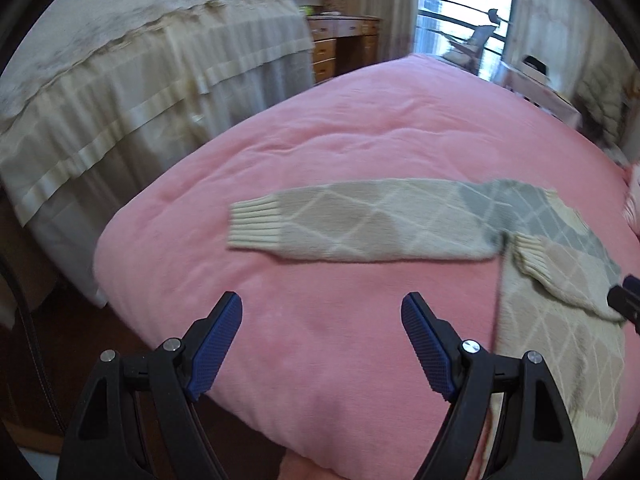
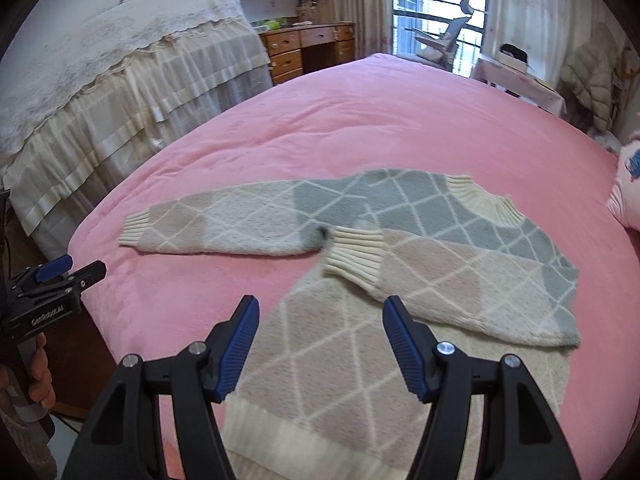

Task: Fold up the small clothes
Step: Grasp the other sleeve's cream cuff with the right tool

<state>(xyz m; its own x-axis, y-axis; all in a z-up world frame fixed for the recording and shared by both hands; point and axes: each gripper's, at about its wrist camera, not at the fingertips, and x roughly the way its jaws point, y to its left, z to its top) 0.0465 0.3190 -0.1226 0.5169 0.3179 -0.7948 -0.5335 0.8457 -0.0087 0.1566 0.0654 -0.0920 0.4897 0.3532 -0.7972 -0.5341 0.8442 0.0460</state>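
A pink blanket [image 2: 360,120] covers the bed; a lace-draped piece [image 2: 100,80] and a wooden desk [image 2: 308,48] stand beyond, by the bright window [image 2: 436,0]; the sweater [image 2: 420,240] lies flat, one sleeve folded across; its hem is cut off below; the left gripper [image 1: 322,312] and right gripper [image 2: 320,316] hover spread, empty.

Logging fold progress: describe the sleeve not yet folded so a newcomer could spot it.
On the pink bed lies a diamond-patterned sweater. Its unfolded sleeve stretches flat toward the lace-covered furniture, whereas the other sleeve is folded across the body.
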